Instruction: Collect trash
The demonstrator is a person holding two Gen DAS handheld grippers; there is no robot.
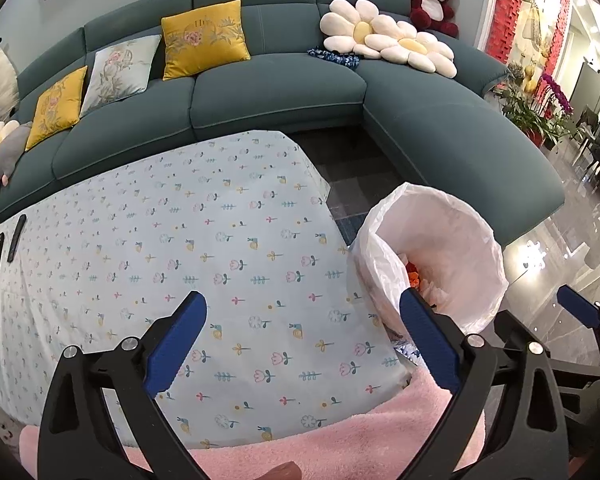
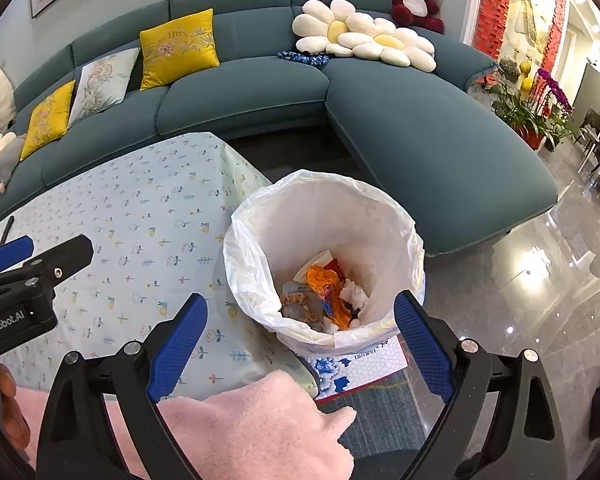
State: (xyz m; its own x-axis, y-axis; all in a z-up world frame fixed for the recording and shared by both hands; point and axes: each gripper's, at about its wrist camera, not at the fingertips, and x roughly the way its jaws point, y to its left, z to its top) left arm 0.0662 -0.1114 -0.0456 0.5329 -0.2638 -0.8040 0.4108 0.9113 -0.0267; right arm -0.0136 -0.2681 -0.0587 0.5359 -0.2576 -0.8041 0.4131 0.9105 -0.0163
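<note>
Both grippers, left gripper (image 1: 302, 344) and right gripper (image 2: 300, 344), jaws wide apart and empty beside lined bin (image 2: 414, 236): risk of snagging thin liner, tipping bin, spilling wrappers (image 2: 324, 292).

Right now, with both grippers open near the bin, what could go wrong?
1. The trash bin stands on the floor tight beside the table corner, and the right gripper hangs just above its near rim; a low move could knock it and spill the wrappers.
2. The bin liner is loose at the rim and might snag on a finger.
3. The remote controls lie at the far left table edge; a sweep by the left gripper could push them off.
</note>
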